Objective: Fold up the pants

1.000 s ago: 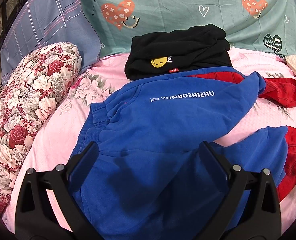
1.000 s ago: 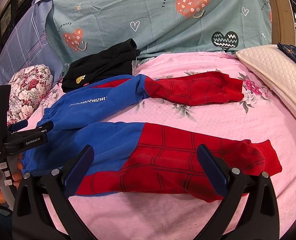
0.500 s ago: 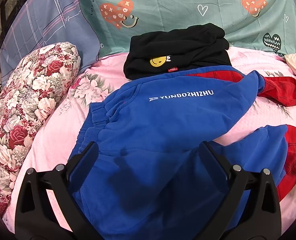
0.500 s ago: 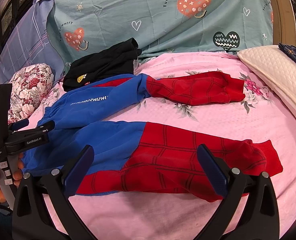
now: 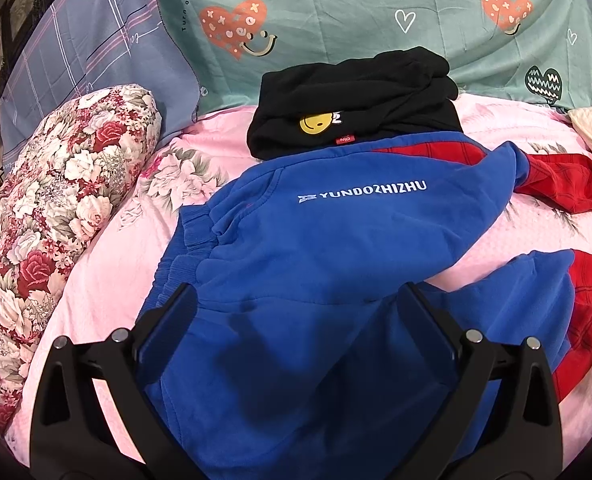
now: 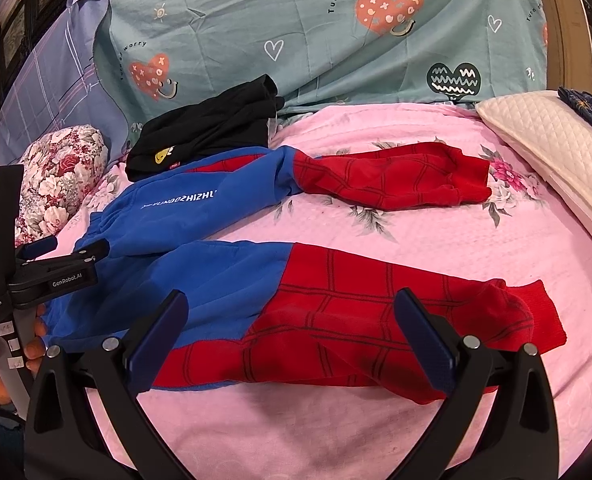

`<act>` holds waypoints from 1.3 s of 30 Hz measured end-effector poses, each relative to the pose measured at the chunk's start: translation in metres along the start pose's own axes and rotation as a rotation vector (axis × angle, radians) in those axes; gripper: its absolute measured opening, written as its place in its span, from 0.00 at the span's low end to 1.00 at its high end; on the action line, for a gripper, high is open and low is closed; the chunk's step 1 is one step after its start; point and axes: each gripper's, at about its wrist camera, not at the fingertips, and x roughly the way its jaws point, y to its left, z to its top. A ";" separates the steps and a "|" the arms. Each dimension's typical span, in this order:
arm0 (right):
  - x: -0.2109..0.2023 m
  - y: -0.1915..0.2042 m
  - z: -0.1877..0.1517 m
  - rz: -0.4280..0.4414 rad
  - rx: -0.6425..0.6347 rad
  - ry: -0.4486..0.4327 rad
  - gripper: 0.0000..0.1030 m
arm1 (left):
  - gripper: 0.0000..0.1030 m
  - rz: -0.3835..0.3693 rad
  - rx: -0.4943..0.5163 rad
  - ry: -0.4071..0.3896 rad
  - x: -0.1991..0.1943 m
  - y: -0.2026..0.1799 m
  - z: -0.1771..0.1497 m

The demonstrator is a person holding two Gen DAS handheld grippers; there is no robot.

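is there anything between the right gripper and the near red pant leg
Nothing visible. The right gripper is open right over the near leg of the pants, with no object between them; the black folded garment lies farther back.

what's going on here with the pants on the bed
A person holds a gripper in each hand over blue and red pants spread on a pink bed, legs apart and unfolded. The left gripper hovers open over the blue waist end. The right gripper hovers open over the near leg. Neither grips any cloth yet. Folded black clothes lie behind.
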 end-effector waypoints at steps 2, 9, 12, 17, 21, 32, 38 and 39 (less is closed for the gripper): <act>0.000 0.000 0.000 0.001 0.000 0.000 0.99 | 0.98 0.000 0.001 -0.002 0.000 0.000 0.000; 0.000 0.001 0.000 0.000 -0.001 -0.001 0.99 | 0.98 -0.001 0.004 0.000 -0.003 0.000 0.000; 0.000 0.001 0.000 0.002 -0.001 0.002 0.99 | 0.98 -0.002 0.005 0.001 -0.004 0.000 0.000; 0.001 0.002 0.000 0.002 -0.001 0.002 0.99 | 0.98 -0.003 0.006 0.000 -0.002 -0.002 0.000; 0.001 0.002 0.000 0.001 -0.002 0.004 0.99 | 0.98 -0.005 0.011 0.005 0.000 -0.003 0.000; -0.018 0.006 0.007 0.026 -0.027 -0.045 0.99 | 0.98 -0.107 -0.123 -0.036 -0.043 0.051 0.016; -0.047 0.004 0.015 0.095 -0.016 -0.057 0.99 | 0.98 -0.398 -0.338 0.183 -0.033 0.142 -0.022; -0.053 0.002 0.015 0.091 -0.024 -0.058 0.99 | 0.98 -0.441 -0.399 0.233 -0.023 0.156 -0.032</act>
